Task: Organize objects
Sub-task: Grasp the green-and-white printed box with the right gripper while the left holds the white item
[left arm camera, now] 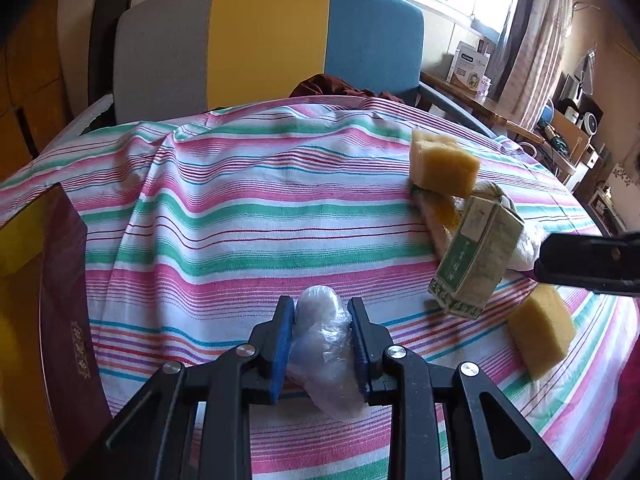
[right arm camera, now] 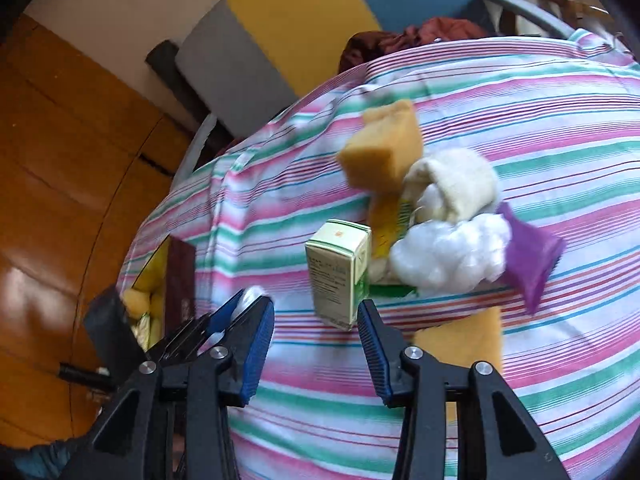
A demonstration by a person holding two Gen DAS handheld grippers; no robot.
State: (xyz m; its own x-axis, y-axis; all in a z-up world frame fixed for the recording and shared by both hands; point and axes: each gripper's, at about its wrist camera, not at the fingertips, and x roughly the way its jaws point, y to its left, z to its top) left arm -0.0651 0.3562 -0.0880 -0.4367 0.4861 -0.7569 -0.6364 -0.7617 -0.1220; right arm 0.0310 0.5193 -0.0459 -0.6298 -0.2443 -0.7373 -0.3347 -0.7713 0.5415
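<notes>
My left gripper (left arm camera: 322, 306) is shut on a clear plastic-wrapped bundle (left arm camera: 326, 344) above the striped cloth (left arm camera: 248, 216). It also shows in the right wrist view (right arm camera: 244, 306), near an open maroon box (right arm camera: 182, 284). My right gripper (right arm camera: 316, 316) is open, its fingertips on either side of a small green-and-white carton (right arm camera: 340, 272) that stands tilted; its finger (left arm camera: 588, 260) shows in the left wrist view beside the carton (left arm camera: 476, 260). Behind the carton lies a pile: a yellow sponge (right arm camera: 384, 152), a cream cloth roll (right arm camera: 456, 184), white cotton (right arm camera: 452, 256), a purple packet (right arm camera: 528, 256).
The maroon box (left arm camera: 60, 320) with a yellow lining stands at the left table edge. Another yellow sponge (left arm camera: 542, 330) lies at the right. A grey, yellow and blue chair back (left arm camera: 268, 44) stands behind the table. A dark red cloth (left arm camera: 332, 86) lies on its seat.
</notes>
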